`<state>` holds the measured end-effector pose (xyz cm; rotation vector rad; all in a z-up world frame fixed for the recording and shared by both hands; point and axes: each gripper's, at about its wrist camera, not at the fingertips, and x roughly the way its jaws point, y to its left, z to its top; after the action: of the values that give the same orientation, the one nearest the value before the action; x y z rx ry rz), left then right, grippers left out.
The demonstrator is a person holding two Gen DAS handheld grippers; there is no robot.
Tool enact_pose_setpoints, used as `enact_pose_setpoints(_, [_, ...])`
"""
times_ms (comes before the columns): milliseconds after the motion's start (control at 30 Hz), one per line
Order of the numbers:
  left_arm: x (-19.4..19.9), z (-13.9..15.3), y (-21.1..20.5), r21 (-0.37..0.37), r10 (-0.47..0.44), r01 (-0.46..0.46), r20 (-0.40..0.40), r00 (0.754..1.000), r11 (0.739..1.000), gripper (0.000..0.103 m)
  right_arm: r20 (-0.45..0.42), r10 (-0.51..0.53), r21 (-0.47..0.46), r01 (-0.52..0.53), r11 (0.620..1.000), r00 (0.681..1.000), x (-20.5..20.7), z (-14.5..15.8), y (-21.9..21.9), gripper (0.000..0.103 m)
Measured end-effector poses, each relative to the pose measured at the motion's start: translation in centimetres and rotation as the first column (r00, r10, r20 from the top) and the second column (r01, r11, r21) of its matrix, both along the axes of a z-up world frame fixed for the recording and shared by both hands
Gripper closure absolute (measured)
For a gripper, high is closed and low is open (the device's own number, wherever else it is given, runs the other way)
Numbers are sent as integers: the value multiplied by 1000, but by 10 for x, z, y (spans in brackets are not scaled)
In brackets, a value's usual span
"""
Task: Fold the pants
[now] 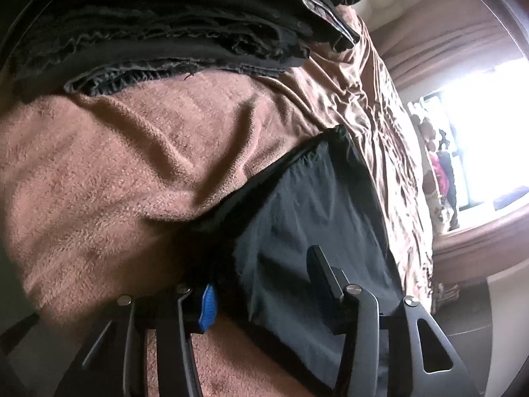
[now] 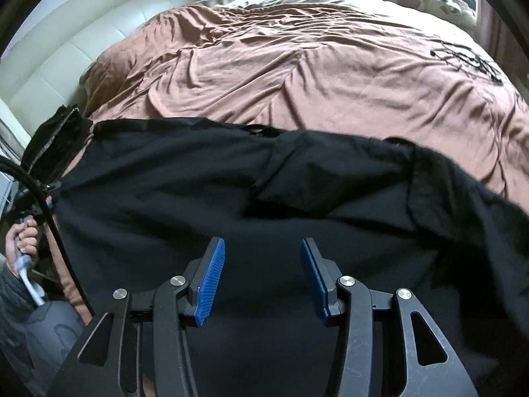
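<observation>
The black pants lie spread across the near side of the bed, running left to right in the right wrist view. My right gripper hovers over their middle with its blue pads apart and nothing pinched between them. In the left wrist view one end of the pants lies on a fuzzy brown blanket. My left gripper is low over that end, its jaws apart. The dark cloth lies between the fingers without being pressed.
A stack of folded dark clothes sits beyond the blanket. The wrinkled brown bed cover stretches to a white padded headboard. A person's hand grips a handle at far left. A bright window lies beyond the bed.
</observation>
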<state>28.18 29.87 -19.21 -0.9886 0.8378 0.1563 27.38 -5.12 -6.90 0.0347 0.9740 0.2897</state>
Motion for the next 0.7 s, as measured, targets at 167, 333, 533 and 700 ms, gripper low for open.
enact_pose_setpoints(167, [-1, -4, -4, 0, -14, 14, -3, 1000, 1000, 75, -5, 2, 39, -2, 999, 1000, -13, -10, 19, 58])
enact_pose_setpoints(333, [5, 1, 1, 18, -22, 22, -4, 1000, 1000, 100, -22, 19, 84, -17, 996, 1000, -16, -23, 43, 58])
enact_pose_setpoints(533, [12, 35, 0, 44, -40, 37, 75, 996, 998, 101, -28, 36, 86, -34, 996, 999, -20, -33, 67, 62])
enact_pose_setpoints(700, [19, 62, -3, 53, -65, 58, 134, 989, 997, 101, -101, 76, 46, -72, 996, 992, -34, -54, 86, 74])
